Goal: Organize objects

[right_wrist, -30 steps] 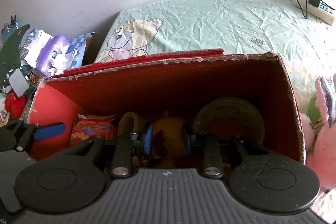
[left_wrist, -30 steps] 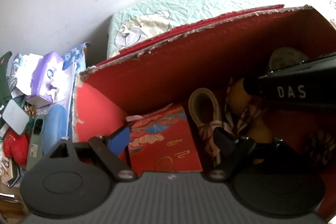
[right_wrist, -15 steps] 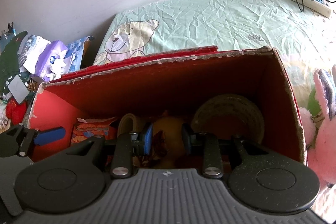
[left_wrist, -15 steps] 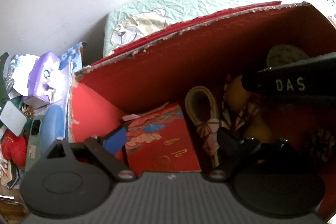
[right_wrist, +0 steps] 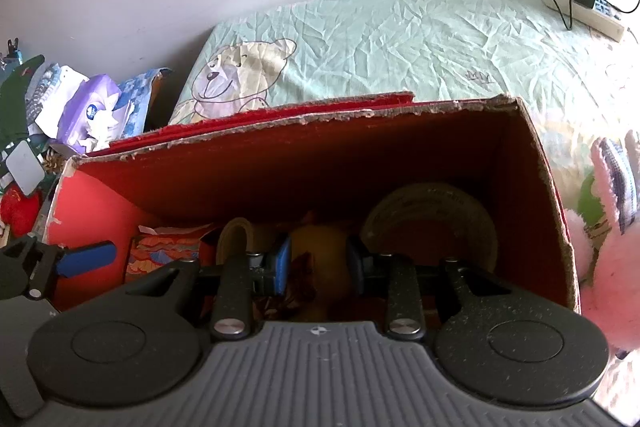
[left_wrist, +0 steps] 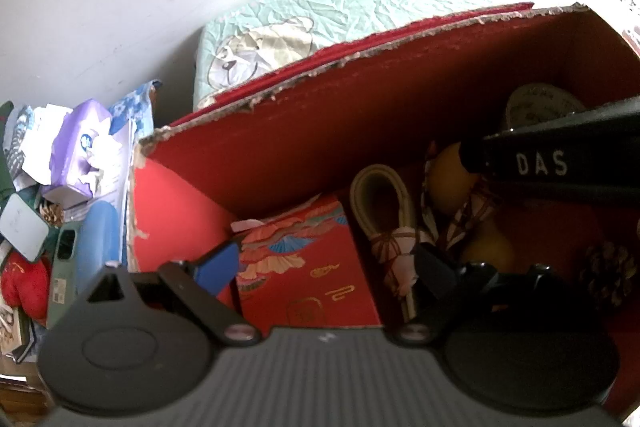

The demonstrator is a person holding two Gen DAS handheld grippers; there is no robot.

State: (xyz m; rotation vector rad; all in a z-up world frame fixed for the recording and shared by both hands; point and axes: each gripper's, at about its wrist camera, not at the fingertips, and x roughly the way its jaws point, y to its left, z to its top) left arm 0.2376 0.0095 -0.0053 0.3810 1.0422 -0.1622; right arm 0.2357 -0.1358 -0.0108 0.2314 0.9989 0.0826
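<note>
So both grippers are down inside the red cardboard box [right_wrist: 280, 163]. The right gripper [right_wrist: 318, 263], lower centre of its own view, has its blue pads pinched on the yellow gourd [right_wrist: 320, 251], which sits mid-box beside a big tape roll [right_wrist: 432, 215]. The left gripper [left_wrist: 324, 269] sits bottom of its frame, spread wide and gripping nothing, around a red patterned carton [left_wrist: 304, 267] at the box's left end.
</note>
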